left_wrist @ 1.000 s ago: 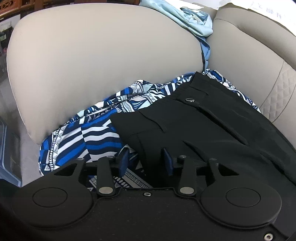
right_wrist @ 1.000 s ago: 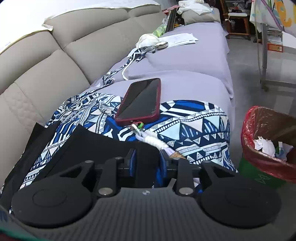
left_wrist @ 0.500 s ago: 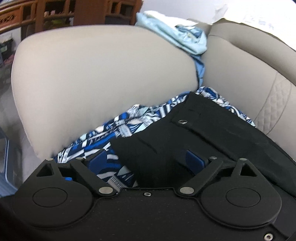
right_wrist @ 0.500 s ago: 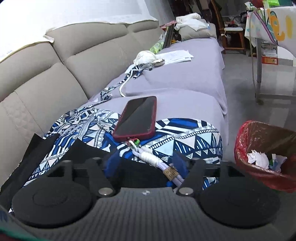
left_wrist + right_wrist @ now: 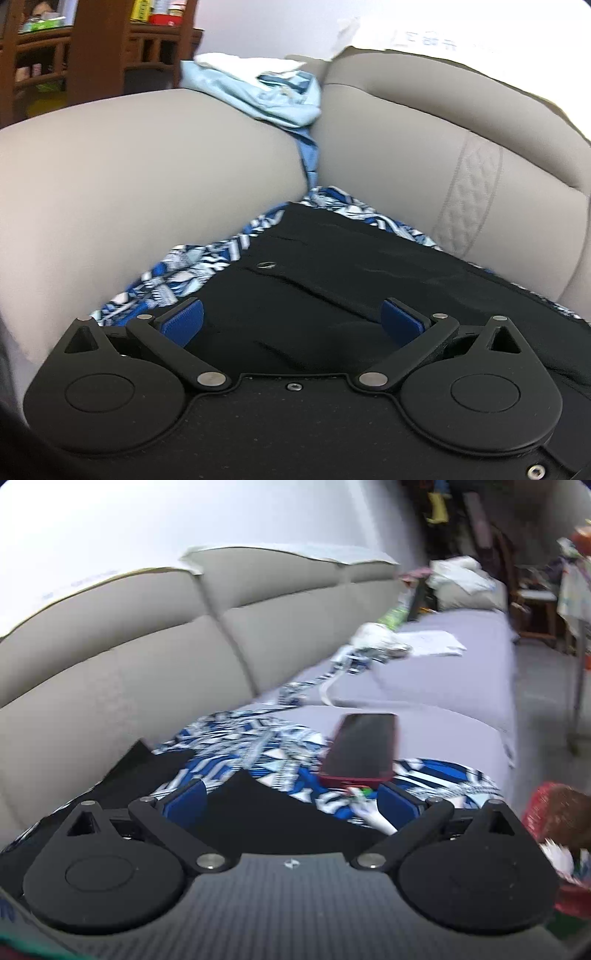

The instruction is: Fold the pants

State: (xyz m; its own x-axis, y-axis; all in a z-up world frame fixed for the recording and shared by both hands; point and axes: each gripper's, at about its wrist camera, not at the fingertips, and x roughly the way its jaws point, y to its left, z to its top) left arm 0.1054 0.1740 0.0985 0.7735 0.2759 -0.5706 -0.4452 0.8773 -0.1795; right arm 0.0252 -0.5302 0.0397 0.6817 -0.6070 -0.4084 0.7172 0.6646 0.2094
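Both the left gripper (image 5: 291,320) and the right gripper (image 5: 290,800) hang with jaws opening wide and pads clear of the black pants (image 5: 332,280), which lie on a blue patterned cloth (image 5: 266,753) on the sofa (image 5: 147,177), a red phone (image 5: 360,749) at one o'clock of the right gripper.

Phone (image 5: 358,749) on patterned cloth (image 5: 258,746)

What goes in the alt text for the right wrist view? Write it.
Open tongs, jaws opening with nothing gripped, hover over black pants on a blue patterned cloth on a beige sofa. A red phone lies just beyond; a red-lined bin stands at right.
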